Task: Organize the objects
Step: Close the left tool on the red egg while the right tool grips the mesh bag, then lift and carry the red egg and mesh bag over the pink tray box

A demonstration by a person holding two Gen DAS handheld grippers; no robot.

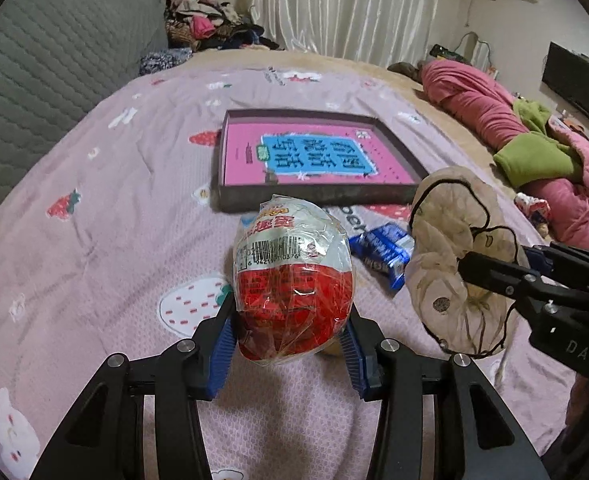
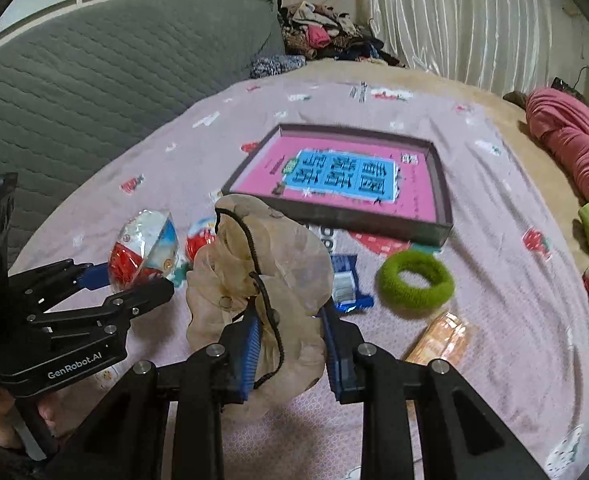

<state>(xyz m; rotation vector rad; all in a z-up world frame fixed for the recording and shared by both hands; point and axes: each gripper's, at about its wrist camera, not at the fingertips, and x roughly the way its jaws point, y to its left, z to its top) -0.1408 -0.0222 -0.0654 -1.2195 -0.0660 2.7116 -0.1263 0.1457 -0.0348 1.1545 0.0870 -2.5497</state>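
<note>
Egg-shaped red-and-white wrapped candy sits clamped in the left tool; right tool pinches a sheer beige pouch.

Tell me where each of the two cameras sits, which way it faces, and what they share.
Left wrist: on the left gripper, facing down over the bed toward the tray; its fingers clamp a wrapped egg; right gripper at the right edge.
Right wrist: on the right gripper, same heading; fingers pinch a beige scrunchie; left gripper at left.
Shared: tray, egg, scrunchie, blue packet.
</note>
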